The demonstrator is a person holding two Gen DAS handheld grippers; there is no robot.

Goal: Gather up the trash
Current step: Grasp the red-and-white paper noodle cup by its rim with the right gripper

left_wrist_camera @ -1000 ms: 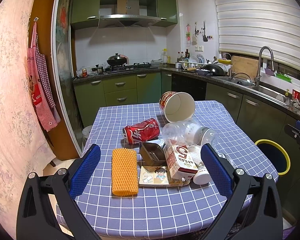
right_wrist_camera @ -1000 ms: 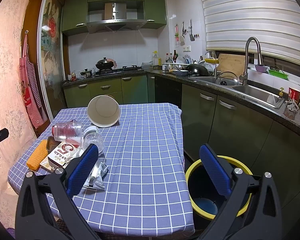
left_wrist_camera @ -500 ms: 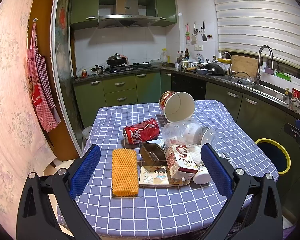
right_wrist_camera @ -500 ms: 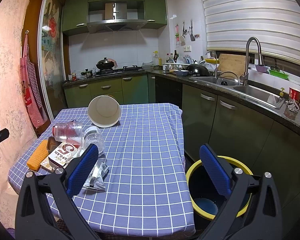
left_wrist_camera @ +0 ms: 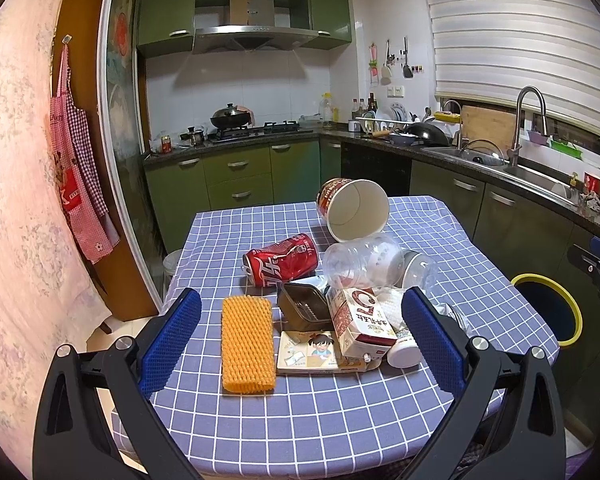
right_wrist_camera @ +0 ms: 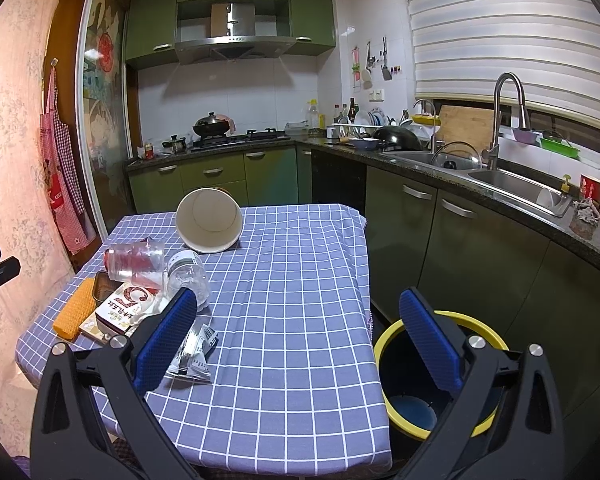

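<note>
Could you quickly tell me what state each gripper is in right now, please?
Left gripper: open, holding nothing, above the table's near edge.
Right gripper: open, holding nothing.

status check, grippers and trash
Left gripper open, empty. Right gripper open, empty. Trash pile untouched on table. Bin unobstructed.

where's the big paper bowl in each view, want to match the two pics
Left wrist: the paper bowl lies on its side at the far end of the table, upper centre, behind the red cola can.
Right wrist: same bowl, left of centre, mouth toward the camera.
Shared landmark: the yellow-rimmed bin, at the table's right.
</note>
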